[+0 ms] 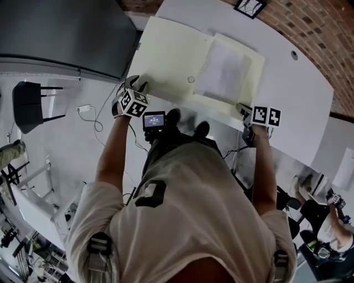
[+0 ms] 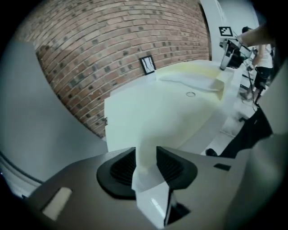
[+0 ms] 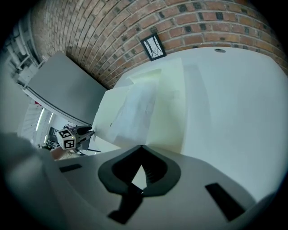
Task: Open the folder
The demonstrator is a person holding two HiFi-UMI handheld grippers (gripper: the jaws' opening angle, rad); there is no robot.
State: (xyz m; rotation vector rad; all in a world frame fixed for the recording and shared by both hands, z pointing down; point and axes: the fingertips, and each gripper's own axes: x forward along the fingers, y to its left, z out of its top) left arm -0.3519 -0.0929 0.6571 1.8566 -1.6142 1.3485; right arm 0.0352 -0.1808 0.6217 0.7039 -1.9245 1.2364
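A cream folder (image 1: 171,55) lies spread open on the white table (image 1: 293,94), with pale sheets (image 1: 224,69) tucked in its right half. My left gripper (image 1: 135,85) is at the folder's near left corner. In the left gripper view that corner of the folder (image 2: 148,148) runs between the jaws (image 2: 146,166), whose pads stand apart on either side of it. My right gripper (image 1: 244,110) is at the near right corner. Its jaws (image 3: 141,173) are shut, with the folder's edge (image 3: 166,130) just ahead of the tips. I cannot tell whether paper is pinched there.
A brick wall (image 1: 310,27) runs behind the table, with a framed marker card (image 1: 250,6) leaning on it. A grey cabinet (image 1: 66,33) stands to the left and a dark chair (image 1: 27,105) on the floor. Another person (image 1: 332,226) is at the lower right.
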